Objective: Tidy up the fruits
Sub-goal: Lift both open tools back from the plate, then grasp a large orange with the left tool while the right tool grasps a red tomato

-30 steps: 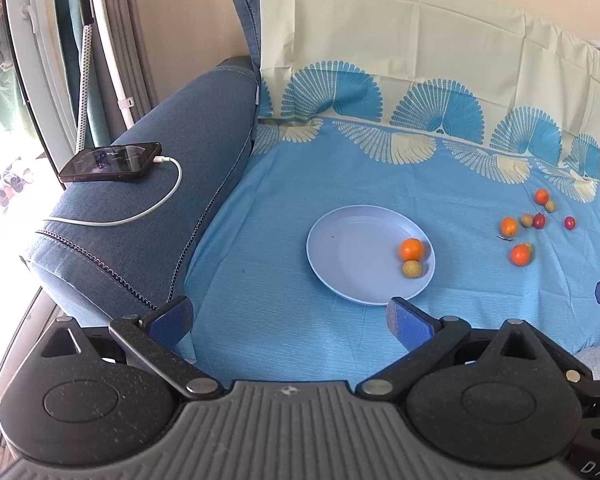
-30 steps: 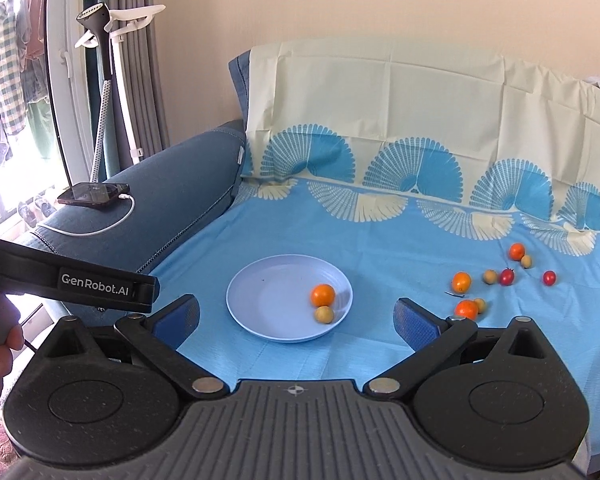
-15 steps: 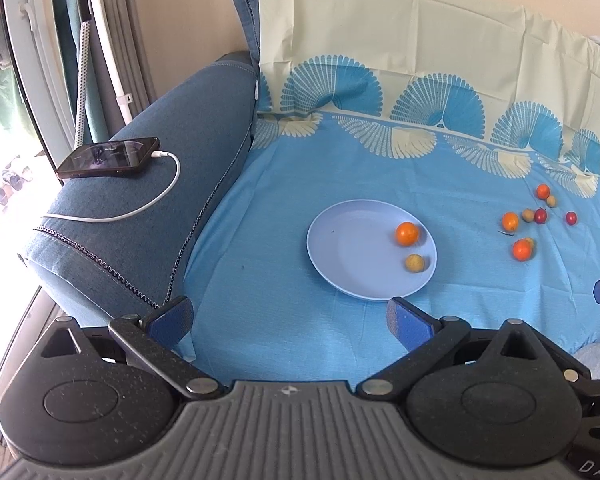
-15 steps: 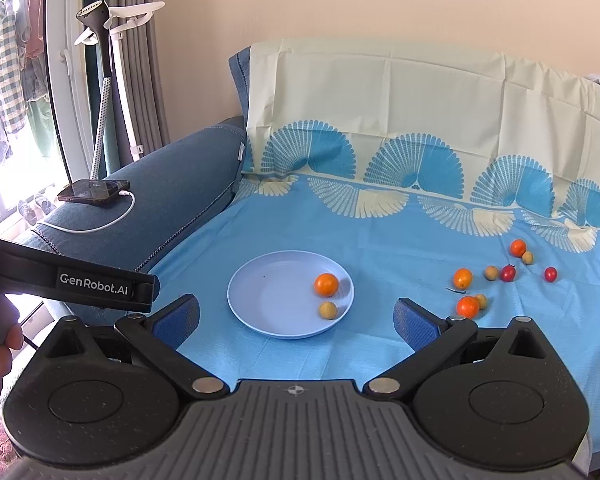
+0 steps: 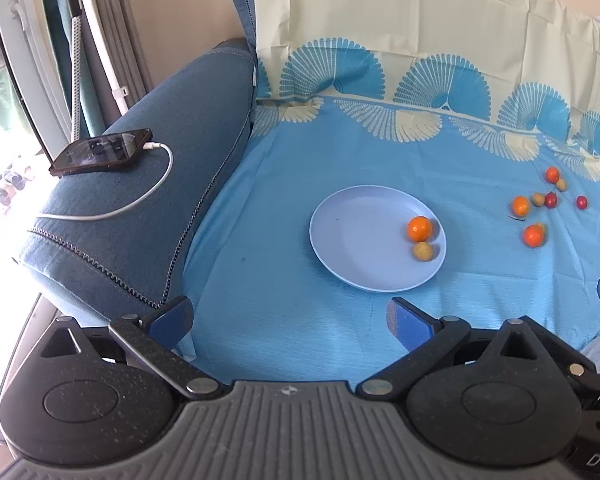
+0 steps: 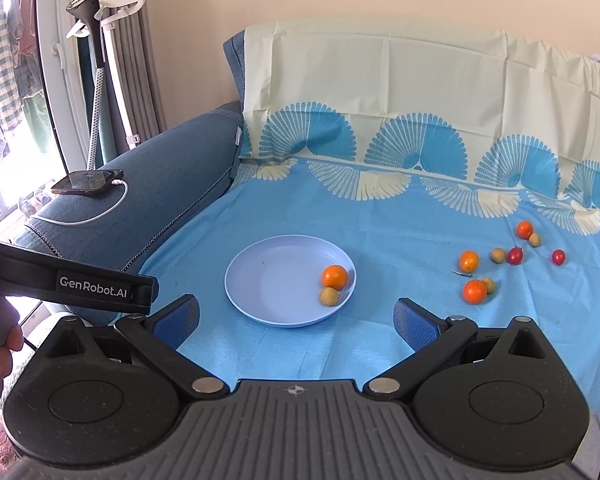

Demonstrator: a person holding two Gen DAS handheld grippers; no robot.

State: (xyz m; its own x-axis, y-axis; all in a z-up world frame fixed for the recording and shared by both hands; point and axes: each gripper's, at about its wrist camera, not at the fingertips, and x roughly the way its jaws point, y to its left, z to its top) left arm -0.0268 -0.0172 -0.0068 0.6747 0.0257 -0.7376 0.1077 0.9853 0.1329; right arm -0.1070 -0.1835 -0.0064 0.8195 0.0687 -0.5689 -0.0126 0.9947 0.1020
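**Seven small fruits left to gather onto the plate**

Now both claws are spread wide and hold nothing: the left gripper (image 5: 288, 316) and right gripper (image 6: 296, 316) hover just short of the plate (image 6: 260, 272). The plate is smooth, shallow and pale blue, with an orange fruit (image 6: 334, 277) and a tan fruit (image 6: 329, 296) inside its right rim. The loose fruits (image 6: 500, 264) lie well right of the plate on soft cloth (image 6: 380, 220); being round and glossy, they probably call for a centred, gentle pinch from above.

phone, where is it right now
The phone lies flat on the blue sofa armrest at the left of both views, its white charging cable plugged in, well left of the plate.
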